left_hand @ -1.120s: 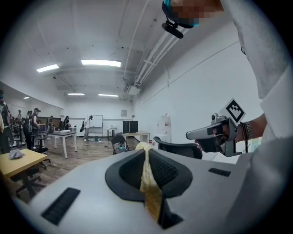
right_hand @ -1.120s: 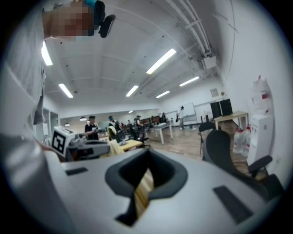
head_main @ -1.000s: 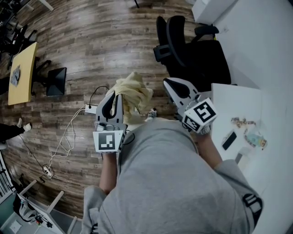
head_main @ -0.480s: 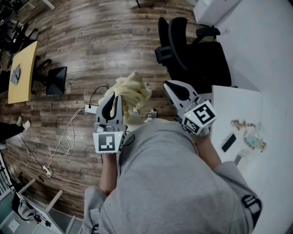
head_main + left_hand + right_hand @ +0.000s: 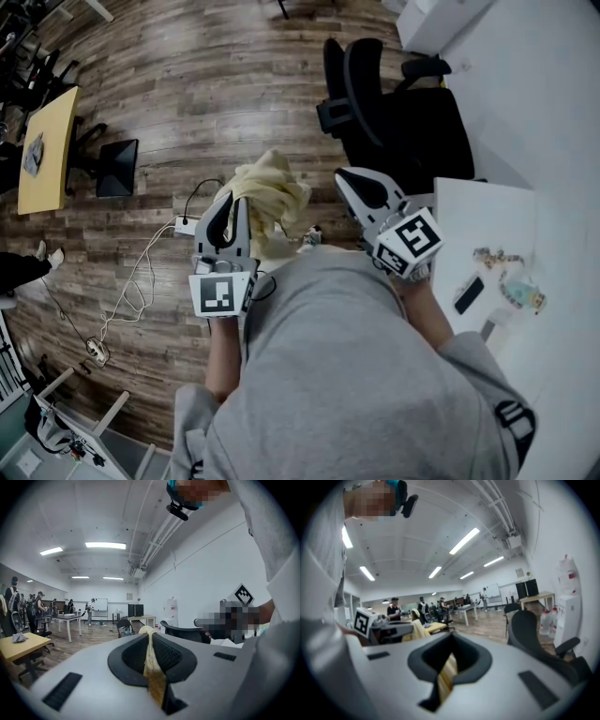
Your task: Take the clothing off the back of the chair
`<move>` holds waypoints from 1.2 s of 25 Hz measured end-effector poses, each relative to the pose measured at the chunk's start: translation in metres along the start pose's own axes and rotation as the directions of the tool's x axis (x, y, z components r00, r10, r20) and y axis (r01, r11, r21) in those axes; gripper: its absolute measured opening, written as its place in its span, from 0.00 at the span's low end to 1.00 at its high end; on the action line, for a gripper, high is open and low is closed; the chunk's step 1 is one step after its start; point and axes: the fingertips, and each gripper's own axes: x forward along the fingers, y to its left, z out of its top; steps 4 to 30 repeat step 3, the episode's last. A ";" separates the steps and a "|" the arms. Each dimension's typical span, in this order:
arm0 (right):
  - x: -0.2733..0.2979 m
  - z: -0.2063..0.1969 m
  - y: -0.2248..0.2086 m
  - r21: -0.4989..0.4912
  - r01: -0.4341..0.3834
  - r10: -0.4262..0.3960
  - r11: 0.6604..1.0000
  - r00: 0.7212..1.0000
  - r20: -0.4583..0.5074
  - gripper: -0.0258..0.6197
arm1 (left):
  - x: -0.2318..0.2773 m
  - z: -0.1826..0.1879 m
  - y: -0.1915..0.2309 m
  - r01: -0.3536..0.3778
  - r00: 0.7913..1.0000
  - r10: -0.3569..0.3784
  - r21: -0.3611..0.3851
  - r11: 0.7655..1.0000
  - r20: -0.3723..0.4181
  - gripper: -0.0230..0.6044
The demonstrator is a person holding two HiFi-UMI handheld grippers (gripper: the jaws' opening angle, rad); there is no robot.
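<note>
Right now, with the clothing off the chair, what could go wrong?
1. The left claw pinches only a thin fold of the clothing. The bunched rest hangs free, so it may slip out.
2. A power strip and its cable lie on the floor close by. A trailing hem could snag there, or a step could catch it.

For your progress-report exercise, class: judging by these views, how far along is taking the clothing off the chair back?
Done: the black chair has a bare back. In hand: the left tongs grip the yellow garment, held clear of the chair. The right tongs are closed, apart from it. Left: seemingly only setting it down.
</note>
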 end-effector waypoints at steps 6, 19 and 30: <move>0.000 -0.001 0.000 0.001 -0.001 0.001 1.000 1.000 -0.002 0.09 | 0.000 0.001 0.000 0.001 1.000 -0.001 -0.003 1.000 0.014 0.12; 0.000 -0.001 0.000 0.001 -0.001 0.001 1.000 1.000 -0.002 0.09 | 0.000 0.001 0.000 0.001 1.000 -0.001 -0.003 1.000 0.014 0.12; 0.000 -0.001 0.000 0.001 -0.001 0.001 1.000 1.000 -0.002 0.09 | 0.000 0.001 0.000 0.001 1.000 -0.001 -0.003 1.000 0.014 0.12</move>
